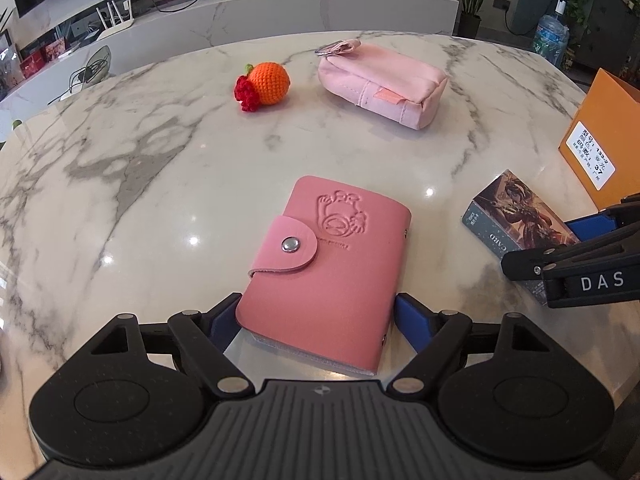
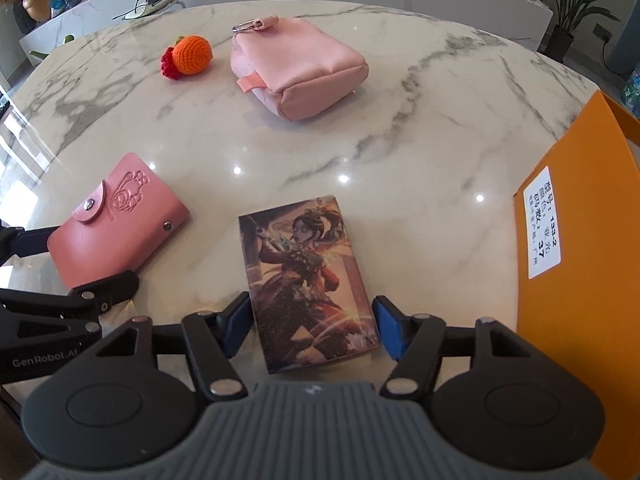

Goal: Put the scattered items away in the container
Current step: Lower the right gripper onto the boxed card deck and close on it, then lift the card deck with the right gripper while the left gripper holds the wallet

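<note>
My left gripper is open, its blue pads on either side of a pink snap-button card holder lying flat on the marble table. My right gripper is open around the near end of an illustrated card box; I cannot tell if the pads touch it. A crochet orange with a red flower and a pink pouch lie farther back. The orange box, the container, stands at the right edge. The card holder also shows in the right wrist view, the card box in the left wrist view.
A long white marble counter with clutter runs behind the table. A potted plant and a water bottle stand beyond the table's far right. Bare marble lies between the near items and the pouch.
</note>
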